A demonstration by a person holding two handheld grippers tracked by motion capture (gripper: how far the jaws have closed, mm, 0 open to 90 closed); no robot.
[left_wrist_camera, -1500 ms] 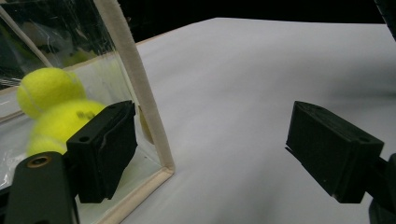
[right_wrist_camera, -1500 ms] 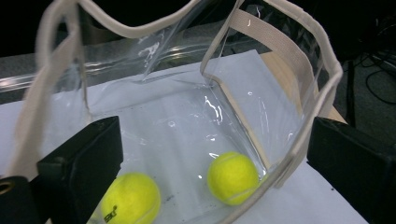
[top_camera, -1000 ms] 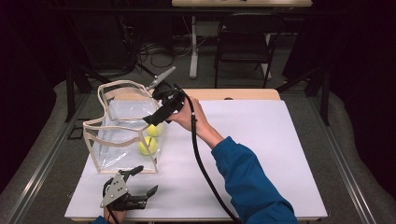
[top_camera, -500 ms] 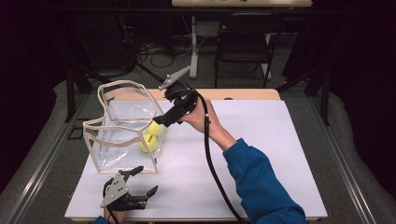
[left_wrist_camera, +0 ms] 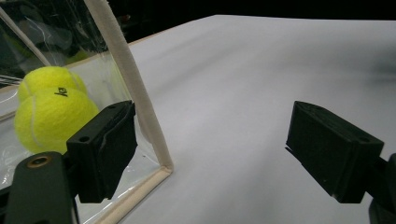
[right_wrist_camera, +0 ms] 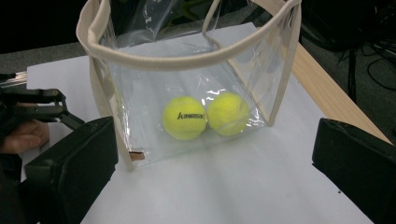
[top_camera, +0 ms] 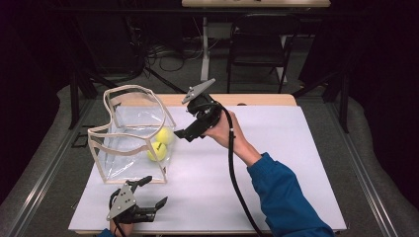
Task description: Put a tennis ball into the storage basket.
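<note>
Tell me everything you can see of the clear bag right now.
The clear bag stands upright and open-topped on the white table, near its left side. Its walls look like thin, creased transparent plastic, edged all round with cream fabric binding along the rim, corners and base. The rim sags unevenly. Two yellow tennis balls sit side by side on its bottom, touching each other; one reads "Kawasaki". Neither hand-held gripper touches it: the left hand-held gripper rests open near its front corner.

Two yellow tennis balls [right_wrist_camera: 204, 117], clear bag [right_wrist_camera: 196, 70] with cream trim, black tongs [top_camera: 190, 134].
</note>
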